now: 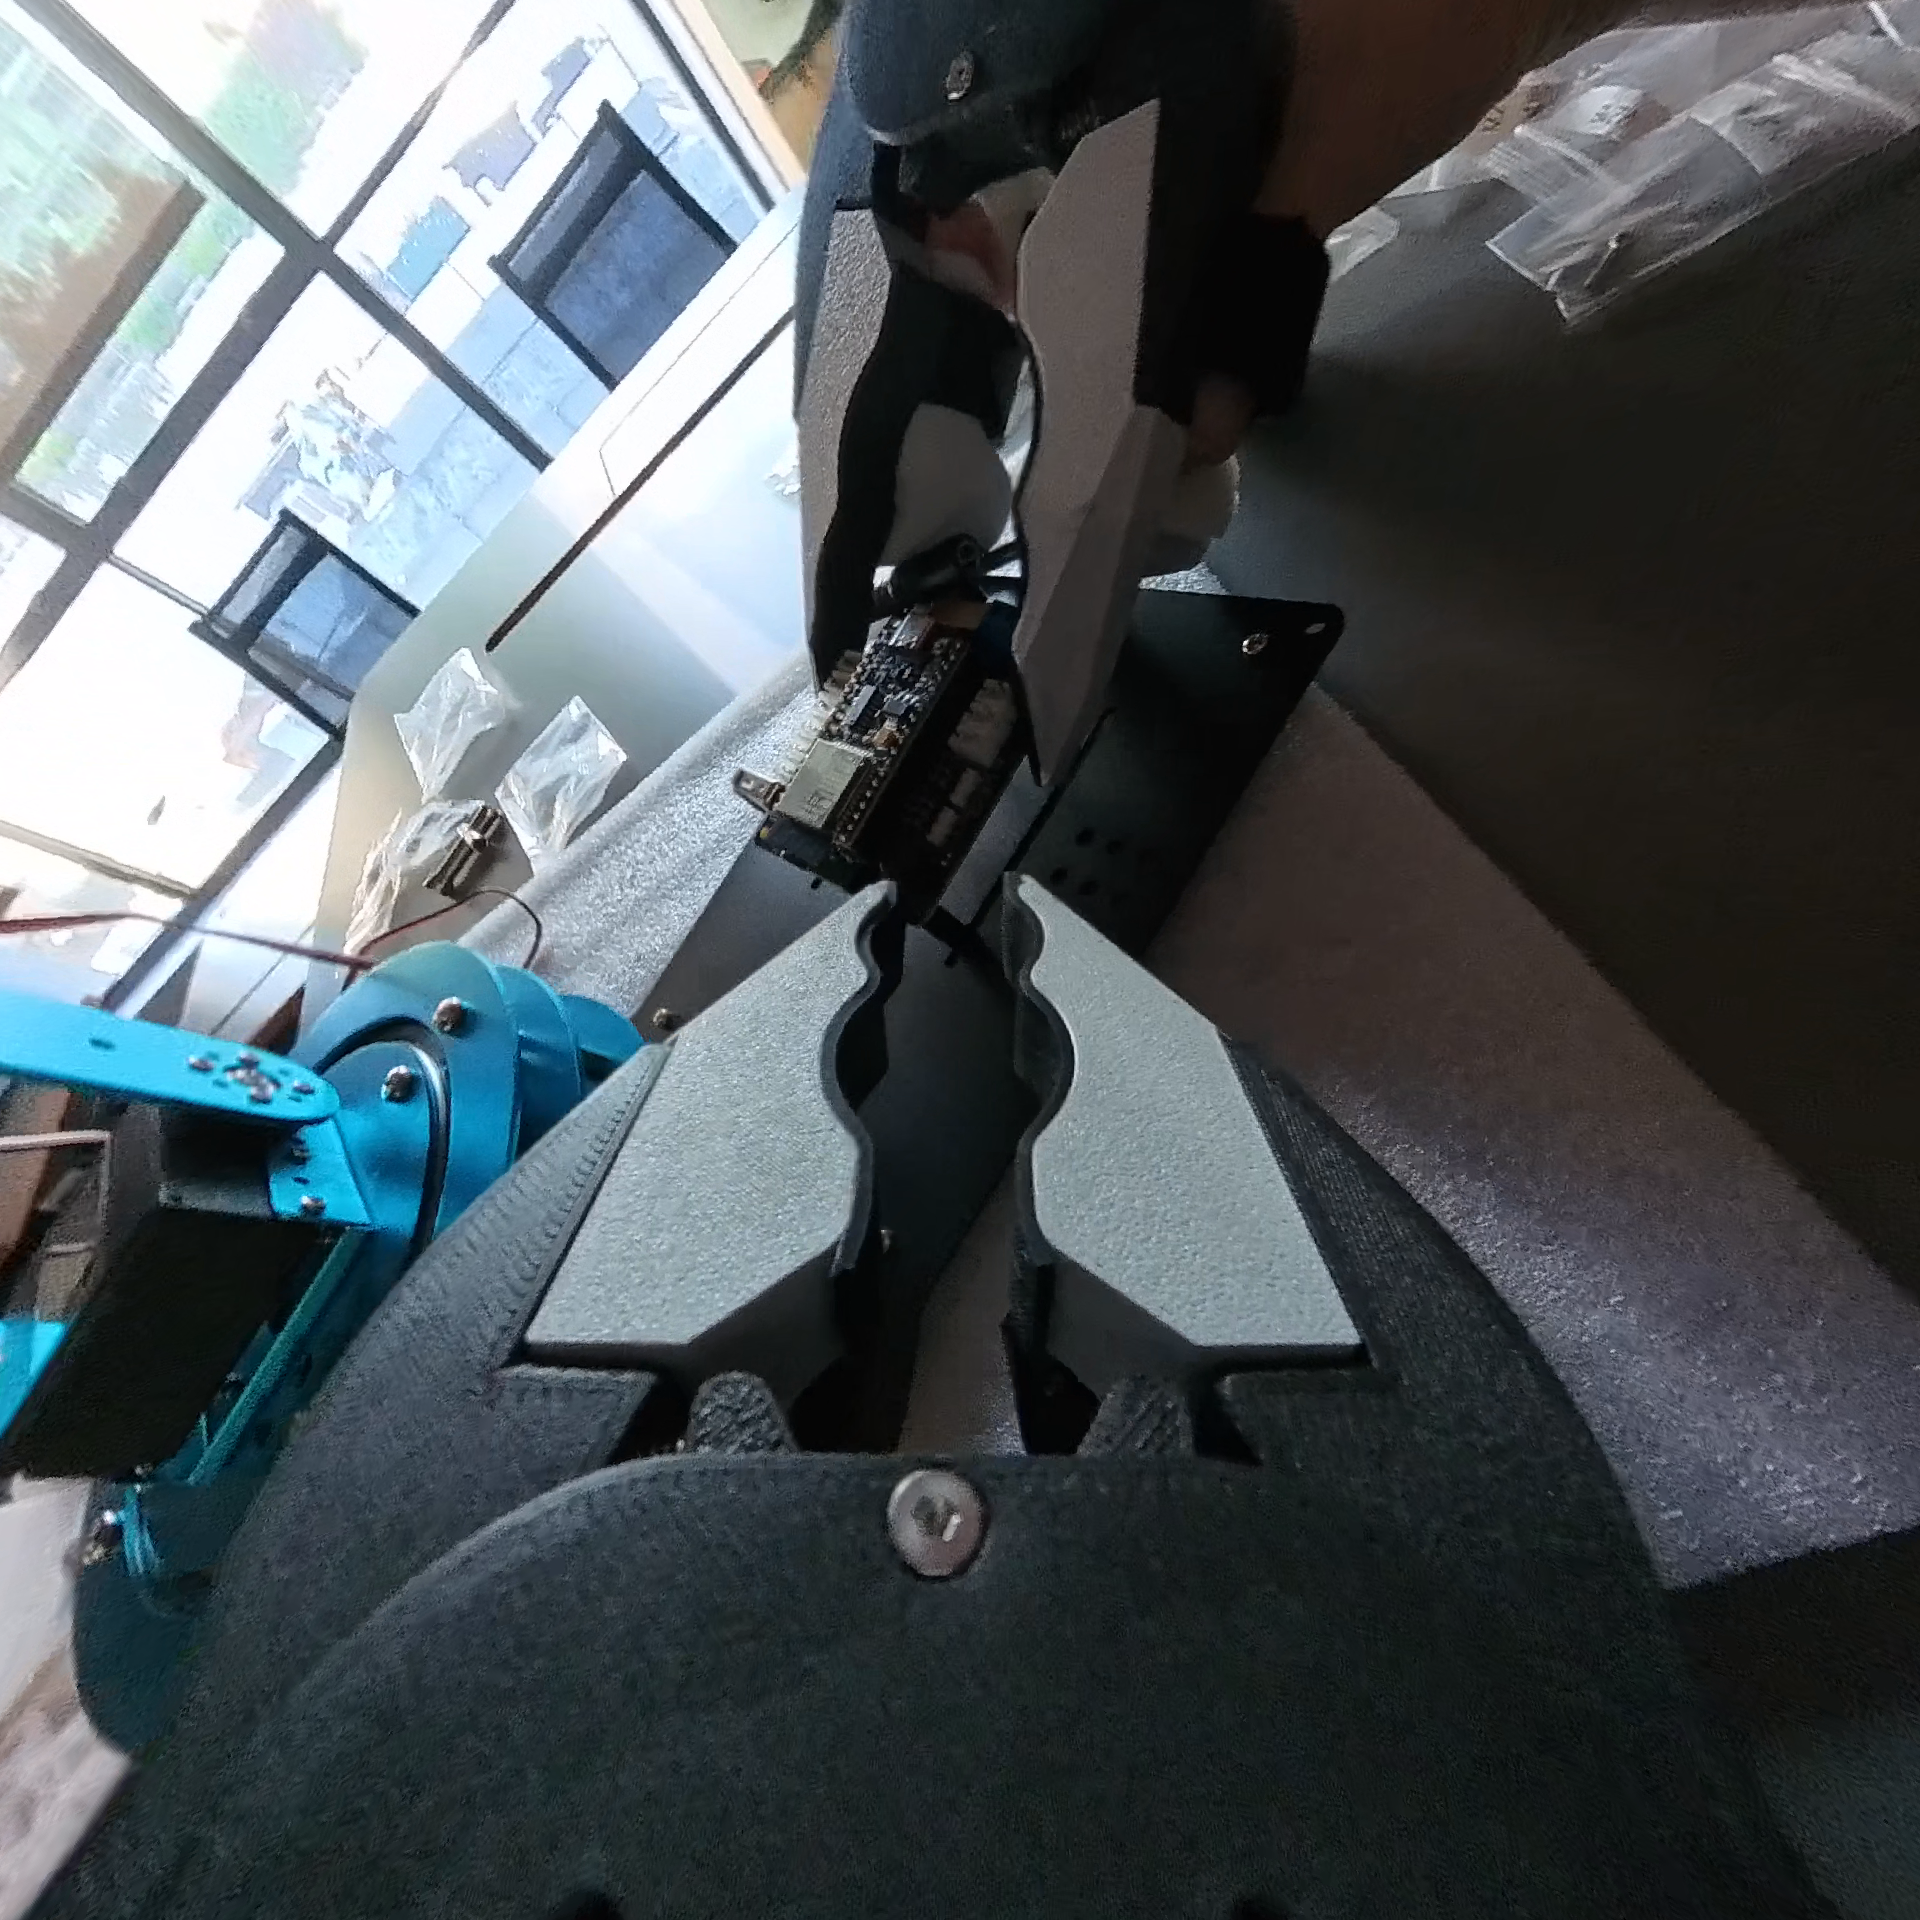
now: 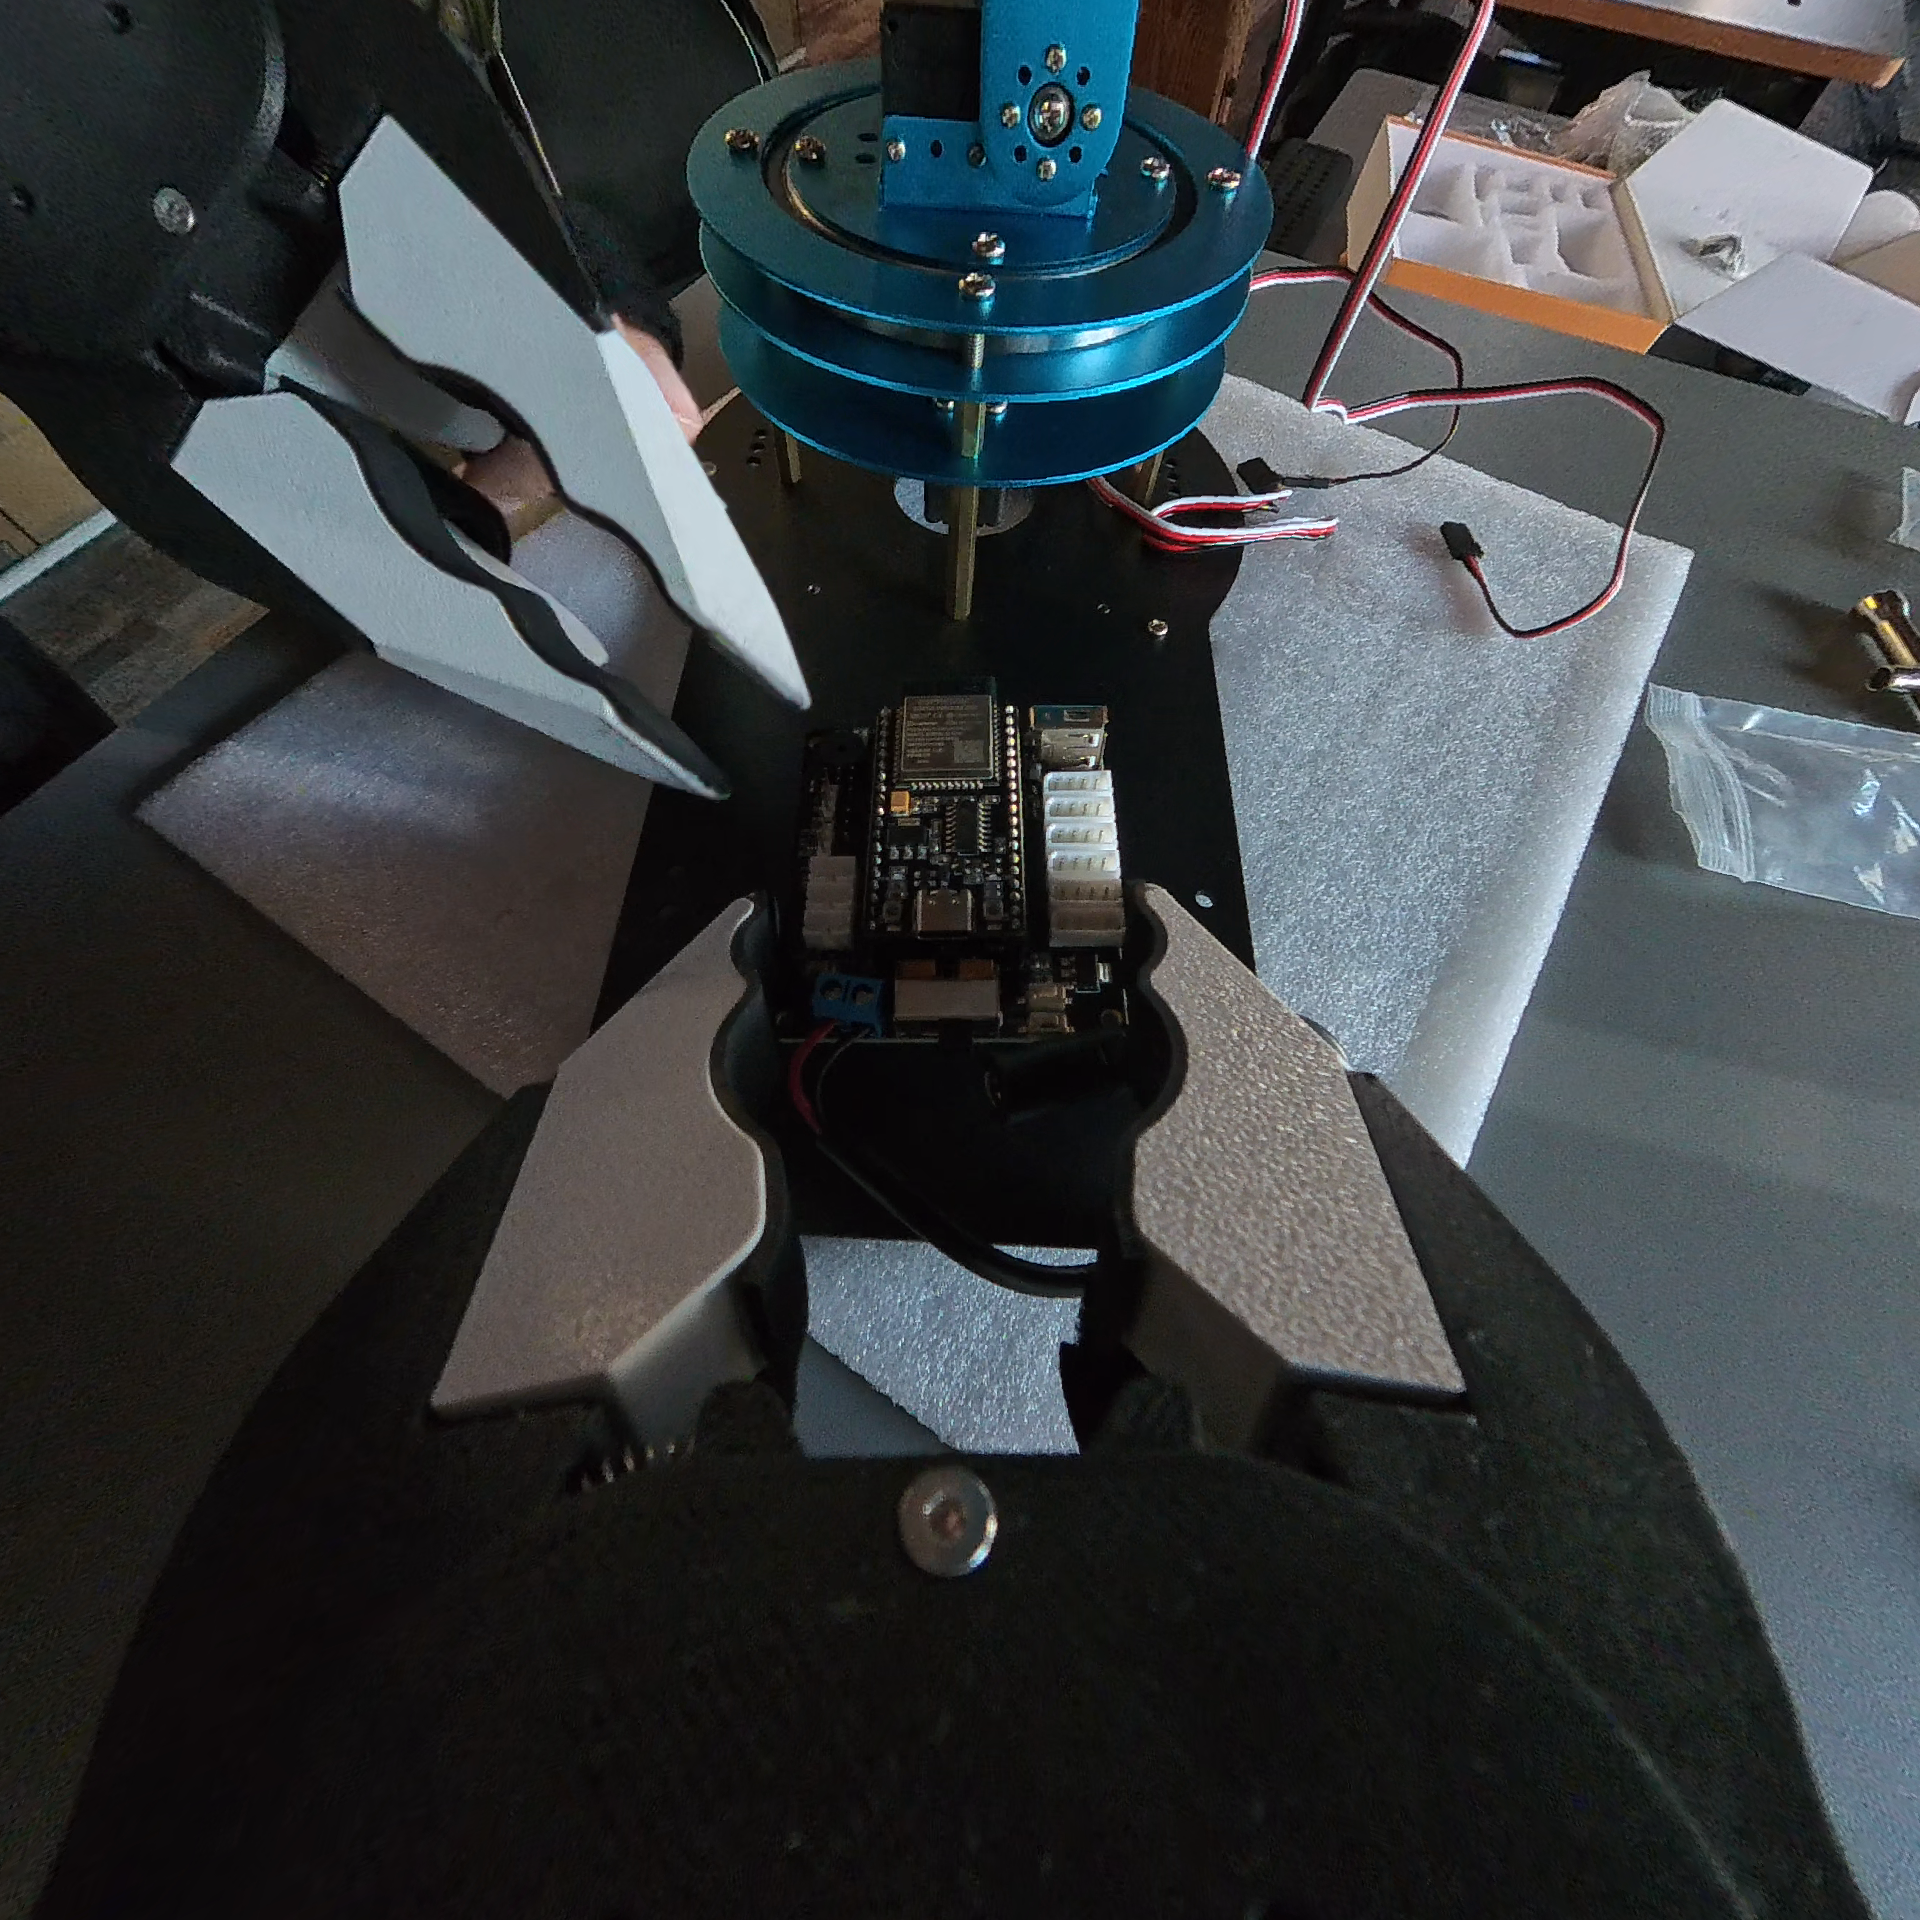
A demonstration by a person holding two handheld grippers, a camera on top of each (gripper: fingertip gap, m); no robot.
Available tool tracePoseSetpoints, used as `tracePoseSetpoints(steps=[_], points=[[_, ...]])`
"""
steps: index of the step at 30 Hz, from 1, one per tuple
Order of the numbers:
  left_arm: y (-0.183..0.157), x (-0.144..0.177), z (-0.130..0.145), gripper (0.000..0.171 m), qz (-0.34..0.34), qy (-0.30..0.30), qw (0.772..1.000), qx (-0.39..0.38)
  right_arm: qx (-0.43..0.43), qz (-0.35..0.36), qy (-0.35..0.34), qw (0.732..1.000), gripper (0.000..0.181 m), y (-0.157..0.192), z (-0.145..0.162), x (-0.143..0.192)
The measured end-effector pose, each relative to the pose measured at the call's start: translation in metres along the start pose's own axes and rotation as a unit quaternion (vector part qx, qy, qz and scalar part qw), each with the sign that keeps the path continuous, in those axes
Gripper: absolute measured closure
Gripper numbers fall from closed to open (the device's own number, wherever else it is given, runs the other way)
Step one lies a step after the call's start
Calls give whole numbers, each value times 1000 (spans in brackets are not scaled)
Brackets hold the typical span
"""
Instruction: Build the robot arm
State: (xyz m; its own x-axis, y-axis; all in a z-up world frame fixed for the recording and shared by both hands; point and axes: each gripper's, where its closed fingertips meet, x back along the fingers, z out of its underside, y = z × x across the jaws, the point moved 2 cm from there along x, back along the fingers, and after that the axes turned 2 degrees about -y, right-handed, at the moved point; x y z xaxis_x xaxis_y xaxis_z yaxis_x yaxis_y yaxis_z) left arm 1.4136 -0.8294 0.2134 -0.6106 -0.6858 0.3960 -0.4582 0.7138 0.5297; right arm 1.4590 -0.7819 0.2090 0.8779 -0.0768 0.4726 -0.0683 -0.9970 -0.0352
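My right gripper is shut on the near end of a black circuit board with white connectors and a blue terminal block. It holds the board over a black perforated plate. A black lead with a barrel plug hangs from the board. In the left wrist view the right gripper holds the board tilted above the plate. My left gripper has a narrow gap between its fingers and holds nothing. Its tips are just short of the board's edge. It also shows in the right wrist view, to the board's left.
A blue turntable base with a servo bracket stands on the plate's far end. The plate lies on a white foam sheet. Servo wires trail to the right. A clear bag, a metal tool and a white box lie at the right.
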Motion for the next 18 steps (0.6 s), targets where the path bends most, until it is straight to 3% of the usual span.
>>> tracePoseSetpoints(steps=[18], points=[[-2,-5,5,156,-6,11,999,-40,-3,-3,0,1000,116,0,0,0]])
